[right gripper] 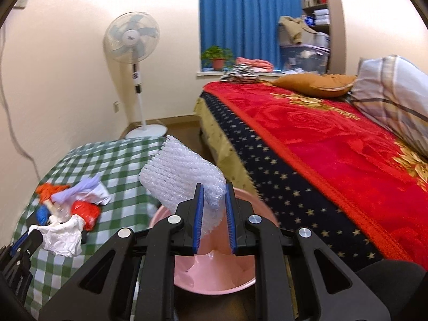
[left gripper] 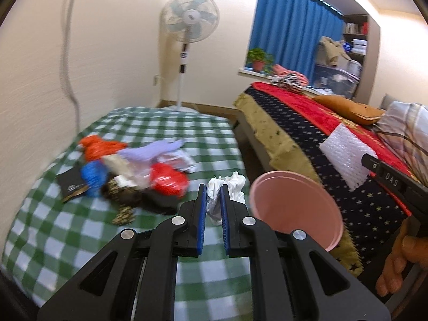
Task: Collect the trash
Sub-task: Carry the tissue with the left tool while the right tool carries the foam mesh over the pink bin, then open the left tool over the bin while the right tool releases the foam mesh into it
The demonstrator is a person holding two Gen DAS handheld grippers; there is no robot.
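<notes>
My left gripper (left gripper: 213, 191) is shut on a crumpled white paper wad (left gripper: 230, 187), held above the green checked cloth (left gripper: 80, 240). Just right of it stands the pink bin (left gripper: 294, 208), which looks empty inside. My right gripper (right gripper: 214, 190) is shut on a white foam net sleeve (right gripper: 182, 171), directly over the pink bin (right gripper: 211, 275). In the left wrist view the right gripper (left gripper: 370, 161) and its foam net (left gripper: 345, 157) hang beyond the bin. The left gripper (right gripper: 33, 238) with its paper wad (right gripper: 62, 238) shows at the right wrist view's lower left.
A pile of trash lies on the checked cloth: a red bag (left gripper: 168, 182), an orange bag (left gripper: 99, 147), a blue bag (left gripper: 92, 176) and lilac cloth (left gripper: 152, 149). A bed with a red blanket (right gripper: 334, 147) fills the right. A standing fan (left gripper: 187, 26) stands by the far wall.
</notes>
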